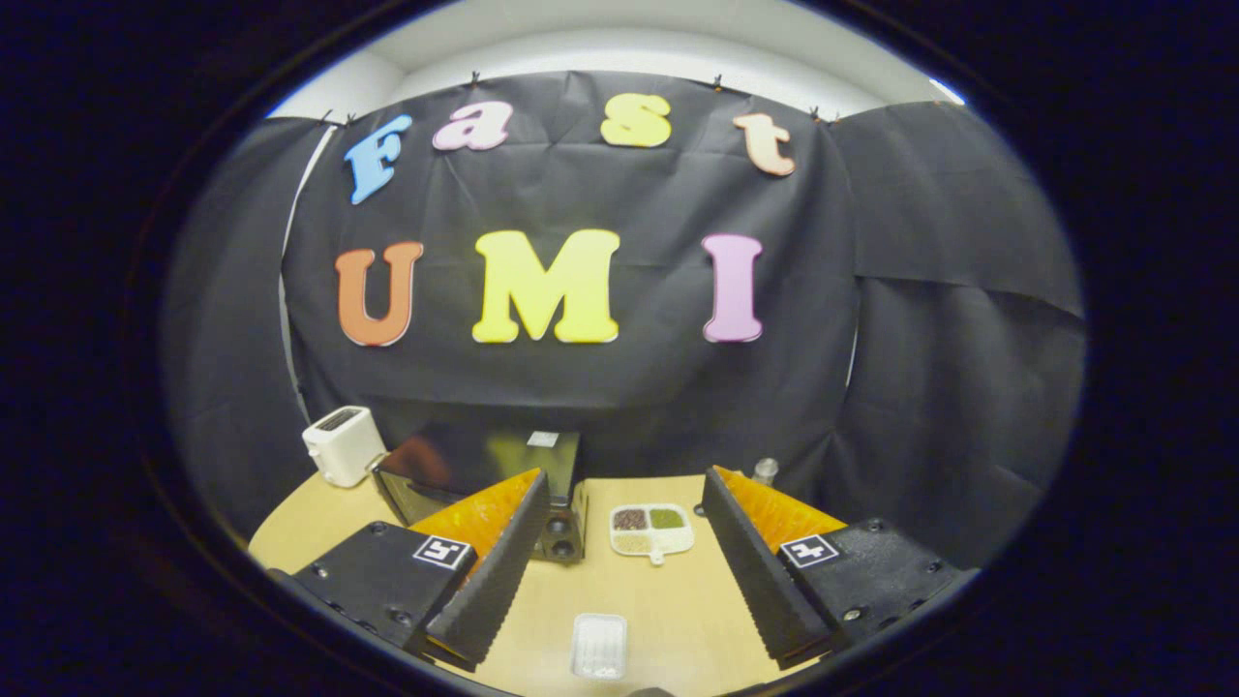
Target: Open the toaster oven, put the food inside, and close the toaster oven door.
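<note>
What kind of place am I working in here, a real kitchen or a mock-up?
Likely a staged booth, not a kitchen: black cloth wall behind a wooden table holding a toaster oven, white toaster and divided food plate. Gripper open.

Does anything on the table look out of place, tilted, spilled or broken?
Nothing stands out. The black toaster oven stands upright, door apparently shut, beside the white pop-up toaster. The white divided plate keeps its portions separate, and the small clear tray lies flat between the open tongs.
</note>
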A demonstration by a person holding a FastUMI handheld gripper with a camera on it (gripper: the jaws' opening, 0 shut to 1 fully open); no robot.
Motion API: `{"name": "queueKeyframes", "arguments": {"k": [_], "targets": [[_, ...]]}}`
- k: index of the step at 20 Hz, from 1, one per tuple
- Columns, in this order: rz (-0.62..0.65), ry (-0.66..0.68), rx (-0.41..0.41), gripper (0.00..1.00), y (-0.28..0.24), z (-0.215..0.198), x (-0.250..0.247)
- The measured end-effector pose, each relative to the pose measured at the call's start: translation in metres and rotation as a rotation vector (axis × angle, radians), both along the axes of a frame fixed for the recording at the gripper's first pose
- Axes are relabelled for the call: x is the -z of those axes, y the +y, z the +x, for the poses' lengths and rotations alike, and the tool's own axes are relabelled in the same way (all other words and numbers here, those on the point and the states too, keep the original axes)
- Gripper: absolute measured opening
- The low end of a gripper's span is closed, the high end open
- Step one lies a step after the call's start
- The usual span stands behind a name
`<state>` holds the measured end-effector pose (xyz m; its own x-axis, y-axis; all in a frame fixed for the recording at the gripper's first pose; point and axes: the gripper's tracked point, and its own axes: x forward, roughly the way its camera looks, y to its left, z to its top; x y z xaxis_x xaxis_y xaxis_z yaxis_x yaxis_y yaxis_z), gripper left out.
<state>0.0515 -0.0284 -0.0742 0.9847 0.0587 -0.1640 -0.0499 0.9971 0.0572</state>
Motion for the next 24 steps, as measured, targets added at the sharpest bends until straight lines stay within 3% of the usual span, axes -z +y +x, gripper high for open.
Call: {"name": "queueKeyframes", "arguments": {"k": [2,9,13,24], "targets": [[0.009,-0.057,0.017,1.00,-0.031,-0.021,-0.020],[0.080,-0.168,-0.048,1.00,-0.068,-0.064,-0.041],[0.124,-0.161,-0.093,1.00,-0.075,-0.068,-0.034],[0.084,-0.180,-0.109,1.00,-0.090,-0.070,-0.044]]}}
